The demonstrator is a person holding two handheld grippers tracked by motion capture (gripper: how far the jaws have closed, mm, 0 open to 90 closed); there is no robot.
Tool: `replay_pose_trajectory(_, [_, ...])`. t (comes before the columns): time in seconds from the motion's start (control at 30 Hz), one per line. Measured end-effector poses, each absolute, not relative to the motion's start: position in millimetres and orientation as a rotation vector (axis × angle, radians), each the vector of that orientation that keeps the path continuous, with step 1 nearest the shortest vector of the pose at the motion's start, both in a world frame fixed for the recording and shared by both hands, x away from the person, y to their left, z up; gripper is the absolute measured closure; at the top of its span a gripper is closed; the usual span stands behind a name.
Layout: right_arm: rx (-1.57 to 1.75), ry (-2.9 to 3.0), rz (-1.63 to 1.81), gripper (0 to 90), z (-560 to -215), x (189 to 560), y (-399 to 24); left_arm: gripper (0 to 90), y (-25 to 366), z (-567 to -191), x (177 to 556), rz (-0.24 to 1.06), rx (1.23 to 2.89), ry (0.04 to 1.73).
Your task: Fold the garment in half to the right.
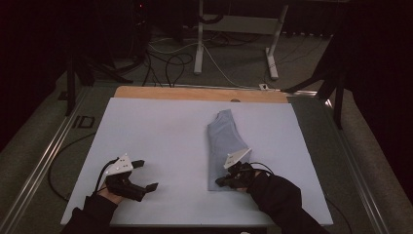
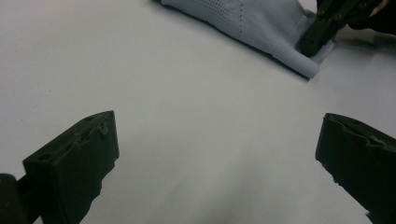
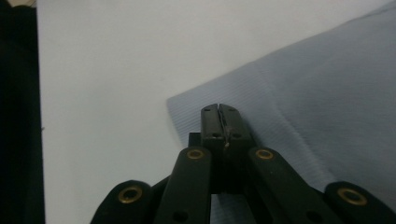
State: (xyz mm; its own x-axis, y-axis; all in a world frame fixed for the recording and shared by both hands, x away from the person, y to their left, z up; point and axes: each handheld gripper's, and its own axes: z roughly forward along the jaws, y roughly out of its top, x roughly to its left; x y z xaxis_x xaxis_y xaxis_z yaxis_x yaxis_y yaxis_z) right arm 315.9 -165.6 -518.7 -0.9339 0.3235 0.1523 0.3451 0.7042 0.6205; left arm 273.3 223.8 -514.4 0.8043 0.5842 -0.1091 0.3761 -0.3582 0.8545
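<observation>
Pale table sheet, folded blue cloth lying lengthwise near-to-far; right gripper jaws together at its near corner; left gripper jaws apart

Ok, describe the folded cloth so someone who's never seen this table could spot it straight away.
Start at the pale sheet covering the table. On its right half lies the folded cloth, a long narrow strip of light blue ribbed fabric running from the far side toward the person. The shut right gripper rests at its near end; it is the sole fabric item there.
</observation>
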Motion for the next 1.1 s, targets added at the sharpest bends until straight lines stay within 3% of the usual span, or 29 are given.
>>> replay_pose_trajectory(0.8, [-0.516, -2.828, -1.052, 90.0, -524.7, 308.4, -158.1, 0.5, 223.3, -515.5, 273.0, 0.263, 1.999, 0.71])
replay_pose_trajectory(1.1, [-0.504, -2.816, -1.153, 90.0, -506.9, 310.7, -162.6, 0.5, 225.2, -513.5, 273.0, 0.267, 1.987, 0.718])
